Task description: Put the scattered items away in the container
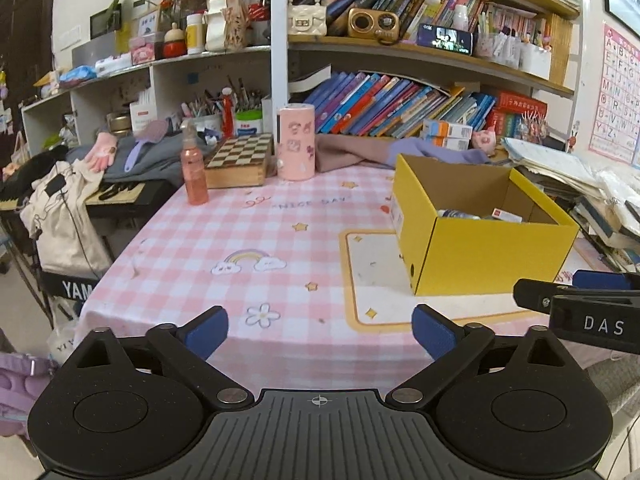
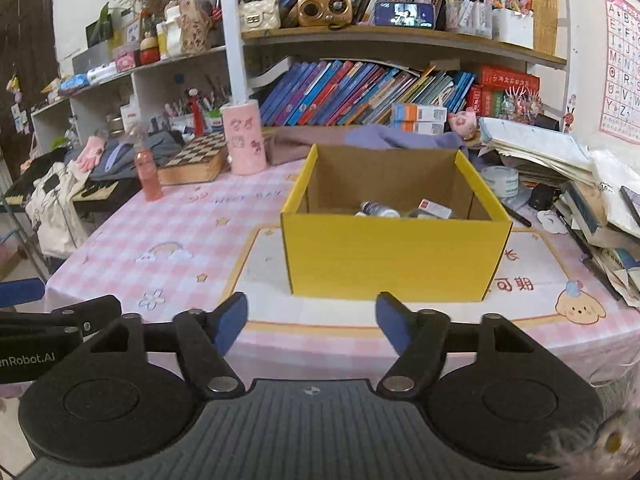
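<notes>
A yellow cardboard box (image 1: 492,252) stands on a white mat on the pink checked tablecloth; it also shows in the right wrist view (image 2: 392,256). Inside lie a small bottle (image 2: 378,210) and a small white and red carton (image 2: 436,209). My left gripper (image 1: 320,332) is open and empty above the table's near edge, left of the box. My right gripper (image 2: 312,320) is open and empty, just in front of the box. The right gripper's side also shows in the left wrist view (image 1: 580,308).
At the back stand an orange spray bottle (image 1: 195,172), a chessboard box (image 1: 240,160), a pink cylinder (image 1: 296,142) and folded cloths. Stacked books and papers (image 2: 580,184) crowd the right side. Shelves of books rise behind. A keyboard and bags (image 1: 64,216) are left of the table.
</notes>
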`<state>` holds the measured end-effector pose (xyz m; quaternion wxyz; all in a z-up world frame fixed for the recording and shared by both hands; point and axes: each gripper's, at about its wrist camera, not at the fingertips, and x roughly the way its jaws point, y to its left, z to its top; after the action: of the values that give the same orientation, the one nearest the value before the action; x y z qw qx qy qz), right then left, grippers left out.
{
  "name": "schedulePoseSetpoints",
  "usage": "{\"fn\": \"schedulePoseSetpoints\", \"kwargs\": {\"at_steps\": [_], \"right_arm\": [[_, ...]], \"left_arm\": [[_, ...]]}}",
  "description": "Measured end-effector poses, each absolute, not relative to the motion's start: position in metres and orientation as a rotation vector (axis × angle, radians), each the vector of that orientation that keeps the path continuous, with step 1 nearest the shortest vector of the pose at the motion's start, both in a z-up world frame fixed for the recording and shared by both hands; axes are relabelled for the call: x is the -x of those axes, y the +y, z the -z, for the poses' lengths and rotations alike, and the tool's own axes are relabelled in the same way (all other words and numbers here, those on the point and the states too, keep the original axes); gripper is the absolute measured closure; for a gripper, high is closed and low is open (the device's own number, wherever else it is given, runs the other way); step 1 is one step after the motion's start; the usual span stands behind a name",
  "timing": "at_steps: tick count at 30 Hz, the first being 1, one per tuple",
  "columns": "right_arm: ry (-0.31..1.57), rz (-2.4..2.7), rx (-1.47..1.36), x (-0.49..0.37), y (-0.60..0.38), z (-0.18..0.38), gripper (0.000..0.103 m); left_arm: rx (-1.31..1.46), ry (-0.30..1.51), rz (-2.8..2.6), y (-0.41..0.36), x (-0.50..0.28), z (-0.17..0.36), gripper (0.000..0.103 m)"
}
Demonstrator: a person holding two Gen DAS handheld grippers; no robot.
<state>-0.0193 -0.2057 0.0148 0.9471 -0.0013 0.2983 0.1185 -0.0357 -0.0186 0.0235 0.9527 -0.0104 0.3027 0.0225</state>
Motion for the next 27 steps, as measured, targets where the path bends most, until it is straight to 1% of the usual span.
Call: {"fn": "schedulePoseSetpoints", "kwargs": {"at_steps": [3, 5, 19, 27], "right_arm": [[0.608, -0.241, 0.003, 0.022, -0.203, -0.014, 0.019], [0.612, -0.24, 0.002, 0.022, -0.202, -0.014, 0.017], [0.652, -0.218, 0.016, 0.021, -0.2, -0.009, 0.01], [0.683, -0.197, 0.026, 0.02, -0.203, -0.005, 0.004]], "left_arm": [[0.017, 0.619, -0.038, -0.018, 0.039, -0.023, 0.0], [0.019, 0.623, -0.035, -0.017, 0.039, -0.022, 0.0], [0.04, 0.666, -0.009, -0.014, 0.037, -0.014, 0.0], [0.029, 0.702, -0.005, -0.019, 0.033, -0.009, 0.0]]}}
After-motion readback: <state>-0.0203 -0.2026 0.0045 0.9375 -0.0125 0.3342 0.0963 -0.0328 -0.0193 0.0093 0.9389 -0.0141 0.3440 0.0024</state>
